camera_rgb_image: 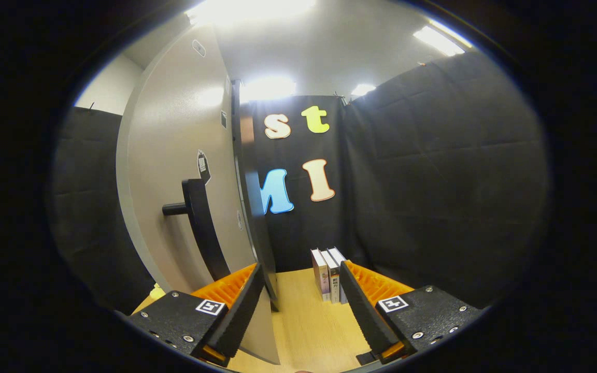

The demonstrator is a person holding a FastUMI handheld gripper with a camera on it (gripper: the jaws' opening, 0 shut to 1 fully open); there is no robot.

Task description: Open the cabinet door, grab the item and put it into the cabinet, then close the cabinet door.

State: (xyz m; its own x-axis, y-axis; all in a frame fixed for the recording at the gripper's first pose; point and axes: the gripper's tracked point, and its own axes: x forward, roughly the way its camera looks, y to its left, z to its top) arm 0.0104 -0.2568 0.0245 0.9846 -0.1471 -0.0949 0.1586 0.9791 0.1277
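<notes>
Three books [329, 274] stand upright on the wooden tabletop [303, 316], spines toward the camera, just ahead of the fingers at about one o'clock and nearly touching the inner edge of the right finger. They press side by side against one another, with the black cloth wall rising behind them.

The gripper [301, 305] is spread wide, its two fingers well apart with bare tabletop between them, and it has hold of nothing. The left finger lies close against the lower edge of the cabinet door [184, 171]; whether it touches the door cannot be told.

The door is a tall, pale grey panel rising at about eleven o'clock from the fingers, swung out so its face and its dark edge both show. A black handle [202, 228] juts from that face at about ten o'clock: a curved vertical bar held off the panel by a short stub. A few small stickers [203, 166] sit on the door above the handle. A small yellow thing [156, 292] peeps out low at nine o'clock, beside the left finger's body, too hidden to tell what it is.
</notes>
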